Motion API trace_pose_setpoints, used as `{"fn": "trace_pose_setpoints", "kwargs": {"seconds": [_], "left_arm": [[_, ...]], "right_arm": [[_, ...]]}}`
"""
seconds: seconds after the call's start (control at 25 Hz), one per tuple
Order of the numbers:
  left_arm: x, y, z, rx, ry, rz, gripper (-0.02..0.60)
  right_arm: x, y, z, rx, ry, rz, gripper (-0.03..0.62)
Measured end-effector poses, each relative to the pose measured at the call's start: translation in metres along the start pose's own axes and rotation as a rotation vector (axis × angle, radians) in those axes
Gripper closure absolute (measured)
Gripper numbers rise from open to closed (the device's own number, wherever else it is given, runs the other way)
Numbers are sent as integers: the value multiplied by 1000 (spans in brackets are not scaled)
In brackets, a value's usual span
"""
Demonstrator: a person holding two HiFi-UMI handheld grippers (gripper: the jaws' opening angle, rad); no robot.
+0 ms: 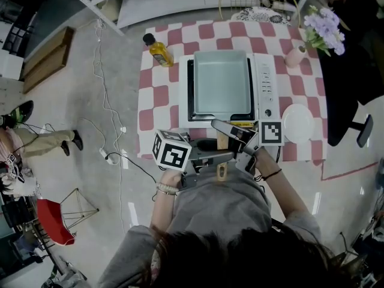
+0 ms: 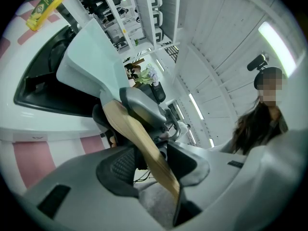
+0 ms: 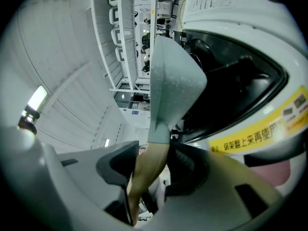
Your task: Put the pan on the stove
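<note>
Left tongs (image 2: pixel 151 165), right tongs (image 3: pixel 151 163) on wooden handle (image 2: pixel 127 121)

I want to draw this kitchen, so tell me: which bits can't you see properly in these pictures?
- Top of the stove: head view, the pan covers it.
- The wooden handle: head view, the left gripper and right gripper clamped on it hide most.
- Button words on the stove: head view, too small.
- The yellow bottle: left gripper view, cut off by the picture's edge.
- Underside of the pan: no view shows whether it touches the stove.

lite: bright, even, ceiling strip (image 2: pixel 276 46) | edges: fisheye warp, blk corners | nr parts soft
</note>
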State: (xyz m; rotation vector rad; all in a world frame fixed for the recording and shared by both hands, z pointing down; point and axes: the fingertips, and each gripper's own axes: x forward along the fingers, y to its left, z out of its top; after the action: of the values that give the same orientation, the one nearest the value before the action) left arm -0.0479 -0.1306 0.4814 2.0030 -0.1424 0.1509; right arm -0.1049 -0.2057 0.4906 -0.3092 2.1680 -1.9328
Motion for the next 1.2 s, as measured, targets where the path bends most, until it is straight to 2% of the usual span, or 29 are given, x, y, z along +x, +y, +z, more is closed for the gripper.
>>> {"fn": "trace_pose_setpoints", "kwargs": {"seconds": [0.48, 0.84, 1.2], "left_arm": [[1, -1, -1, 41, 1, 16, 383], [-2, 0, -1, 65, -12, 39, 367], [-25, -1, 4, 101, -59, 81, 354]], "right_arm": [[1, 3, -1, -28, 21, 0, 407], [-1, 2, 1, -46, 5, -19, 338], [-7, 10, -2, -56, -37, -8, 330]]}}
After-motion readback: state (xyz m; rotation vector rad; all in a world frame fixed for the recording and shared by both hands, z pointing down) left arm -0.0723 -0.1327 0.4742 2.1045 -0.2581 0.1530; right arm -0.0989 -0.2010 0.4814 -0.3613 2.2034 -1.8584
